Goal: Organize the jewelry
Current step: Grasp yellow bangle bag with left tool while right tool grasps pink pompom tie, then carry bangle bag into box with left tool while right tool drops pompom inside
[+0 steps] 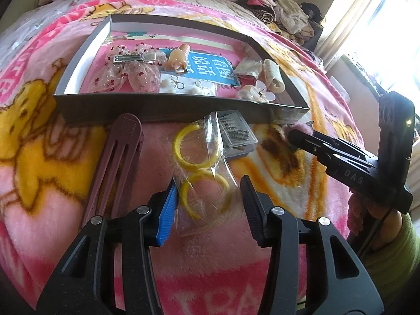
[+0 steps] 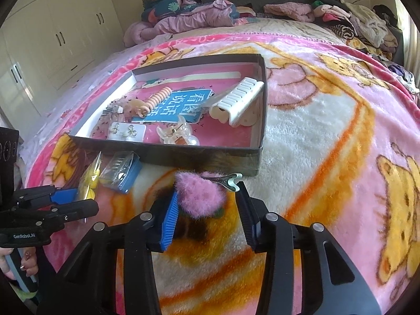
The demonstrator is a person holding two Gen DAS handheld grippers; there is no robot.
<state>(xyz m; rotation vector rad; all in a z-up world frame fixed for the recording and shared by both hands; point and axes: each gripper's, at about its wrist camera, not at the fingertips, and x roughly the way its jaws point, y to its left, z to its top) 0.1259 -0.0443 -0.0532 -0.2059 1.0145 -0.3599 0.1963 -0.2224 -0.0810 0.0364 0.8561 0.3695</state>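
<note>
box wall (image 2: pixel 183 155) just behind fuzzy pink clip (image 2: pixel 199 194); blue case (image 2: pixel 126 173) beside.

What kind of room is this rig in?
Most likely a bedroom: the work surface is a bed under a cartoon fleece blanket, with folded clothes piled at the far end and built-in wardrobes along the wall.

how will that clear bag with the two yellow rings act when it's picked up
The clear bag looks thin and crinkled, so it will probably flop and slip between the pads. The yellow rings lie loose inside and may slide to the low end. It seems light.
</note>
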